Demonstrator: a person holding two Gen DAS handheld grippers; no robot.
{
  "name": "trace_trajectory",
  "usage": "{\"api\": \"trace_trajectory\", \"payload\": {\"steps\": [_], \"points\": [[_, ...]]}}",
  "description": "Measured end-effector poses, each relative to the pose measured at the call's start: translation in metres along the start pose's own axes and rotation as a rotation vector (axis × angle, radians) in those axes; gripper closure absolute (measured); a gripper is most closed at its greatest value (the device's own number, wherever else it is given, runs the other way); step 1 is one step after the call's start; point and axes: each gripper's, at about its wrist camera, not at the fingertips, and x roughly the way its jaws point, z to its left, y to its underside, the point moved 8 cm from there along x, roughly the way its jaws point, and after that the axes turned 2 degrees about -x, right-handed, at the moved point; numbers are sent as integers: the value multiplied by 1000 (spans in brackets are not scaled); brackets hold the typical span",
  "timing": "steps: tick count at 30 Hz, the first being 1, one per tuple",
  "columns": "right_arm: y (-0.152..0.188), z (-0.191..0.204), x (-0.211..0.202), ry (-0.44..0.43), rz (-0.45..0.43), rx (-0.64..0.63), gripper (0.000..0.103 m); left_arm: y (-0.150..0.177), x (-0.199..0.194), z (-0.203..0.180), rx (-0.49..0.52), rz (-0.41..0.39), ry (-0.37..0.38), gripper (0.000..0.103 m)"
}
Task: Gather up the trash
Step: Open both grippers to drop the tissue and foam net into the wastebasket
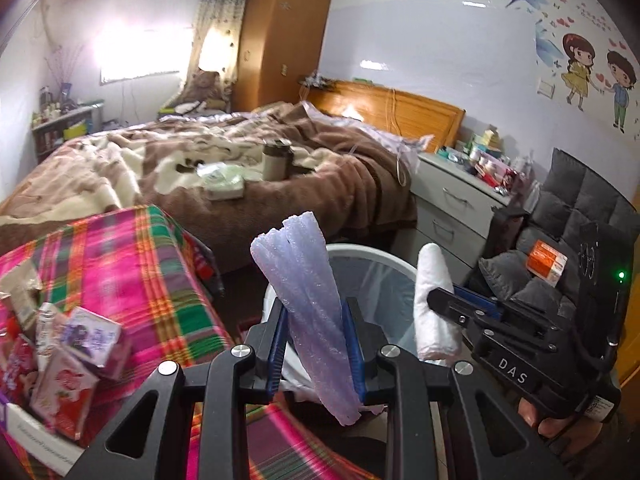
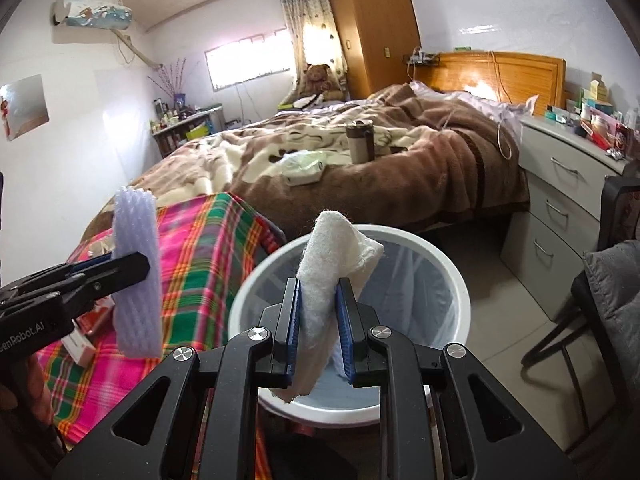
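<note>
A bedroom: a bed [image 2: 400, 168] under a brown and cream blanket fills the middle of both views, with a wooden headboard [image 2: 500, 76] and wardrobe [image 2: 372, 28] behind it, and a grey chest of drawers [image 2: 560, 200] at the right. On the blanket stand a grey flask [image 2: 360, 142] and a pale green packet [image 2: 302, 166]. At lower left a surface draped in a pink and green plaid cloth [image 2: 208, 264] carries small cartons [image 1: 76, 360]. A white waste bin [image 2: 460, 280] with a clear liner sits low at centre on the tiled floor, between the plaid cloth and the drawers.

The left gripper [image 1: 316, 344] is pinched on a lilac foam net sleeve [image 1: 300, 280], whose long axis runs nearly upright, tilting toward upper left, its top above the bin's rim. The right gripper [image 2: 318, 332] is clamped on a folded white cloth pad [image 2: 324, 280], also upright, leaning slightly right, directly over the bin's mouth. The 2 grippers stand side by side, near each other but apart. A dark padded chair [image 1: 568, 220] stands at right
</note>
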Motion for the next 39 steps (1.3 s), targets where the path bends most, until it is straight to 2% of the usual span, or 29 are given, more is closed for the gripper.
{"api": "trace_trajectory", "payload": {"steps": [8,15,16,17,19,22,23,24,28,31,39], "points": [[5,-22,11,42,48,-9,84,3,32,-13,40,37,-5,75],[6,-30,20,54,74,-17,82,-1,46,-23,29,56,22,73],[6,-31,21,55,78,-20,82,-1,46,-24,28,54,26,69],[6,-31,21,60,81,-24,82,-2,47,-25,31,51,31,61],[5,-34,22,77,83,-29,78,-3,49,-25,28,56,32,49],[3,-36,20,94,80,-22,60,-3,47,-23,18,55,34,48],[2,-36,20,93,77,-19,50,-3,46,-22,17,54,31,48],[1,-37,18,94,70,-12,46,-4,45,-21,14,54,30,48],[-1,-36,16,95,62,3,46,-5,35,-16,1,40,22,47],[-3,-31,16,89,53,10,46,-8,27,-10,0,27,0,42],[-11,-8,16,54,38,-2,46,-14,2,18,-34,-8,-31,41]]}}
